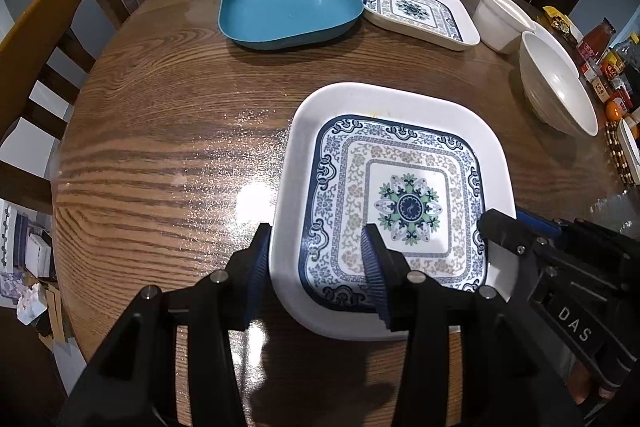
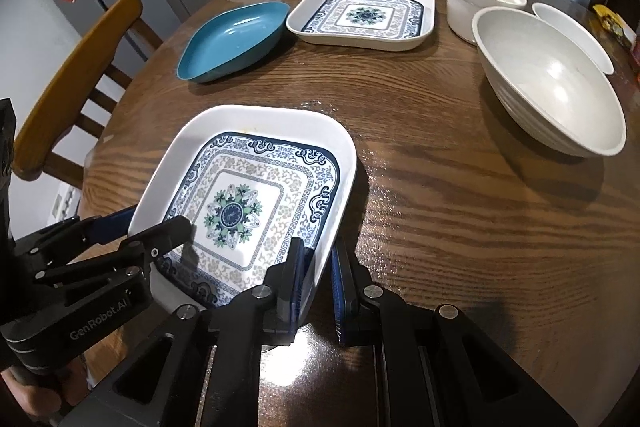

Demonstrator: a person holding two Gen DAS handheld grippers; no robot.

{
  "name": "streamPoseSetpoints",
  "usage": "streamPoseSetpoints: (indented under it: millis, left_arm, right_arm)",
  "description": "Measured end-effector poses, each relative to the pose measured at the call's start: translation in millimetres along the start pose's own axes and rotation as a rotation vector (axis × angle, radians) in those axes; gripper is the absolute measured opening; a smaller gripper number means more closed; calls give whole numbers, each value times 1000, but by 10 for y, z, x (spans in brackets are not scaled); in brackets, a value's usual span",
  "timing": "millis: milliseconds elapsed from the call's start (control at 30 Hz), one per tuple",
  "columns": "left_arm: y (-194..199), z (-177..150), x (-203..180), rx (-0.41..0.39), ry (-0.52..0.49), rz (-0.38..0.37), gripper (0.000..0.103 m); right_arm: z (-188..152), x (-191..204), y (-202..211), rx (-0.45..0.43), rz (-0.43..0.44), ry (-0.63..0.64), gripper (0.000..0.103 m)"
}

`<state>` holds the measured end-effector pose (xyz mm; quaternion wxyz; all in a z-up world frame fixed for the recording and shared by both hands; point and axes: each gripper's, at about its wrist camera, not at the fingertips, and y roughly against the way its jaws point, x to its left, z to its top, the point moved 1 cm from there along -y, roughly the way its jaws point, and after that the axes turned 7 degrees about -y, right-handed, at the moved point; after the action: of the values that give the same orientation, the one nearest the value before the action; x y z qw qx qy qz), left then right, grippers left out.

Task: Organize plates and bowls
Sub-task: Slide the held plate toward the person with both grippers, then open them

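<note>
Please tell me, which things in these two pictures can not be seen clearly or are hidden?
- Third white bowl: right wrist view, mostly hidden behind the large white bowl.
- Near rim of the patterned plate: left wrist view, covered by the left gripper; right wrist view, by the right gripper.
- Jars and packets: left wrist view, too small, cut off by the edge.

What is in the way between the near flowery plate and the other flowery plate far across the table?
Nothing visible. Bare wooden table lies between the near patterned plate and the far patterned plate. The blue plate sits left of that path, the big white bowl to its right.
</note>
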<state>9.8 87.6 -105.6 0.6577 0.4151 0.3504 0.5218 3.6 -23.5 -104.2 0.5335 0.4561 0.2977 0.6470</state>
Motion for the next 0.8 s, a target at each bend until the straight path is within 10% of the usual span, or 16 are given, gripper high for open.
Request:
streamPoseSetpoints:
  millis: [200, 800]
  left_arm:
    - [109, 12, 22, -33, 2, 15, 62]
    - [460, -118, 253, -64, 44, 39, 84]
  right_arm:
    - [0, 3, 99, -42, -5, -4, 34]
    - [8, 17, 408, -79, 52, -70, 48]
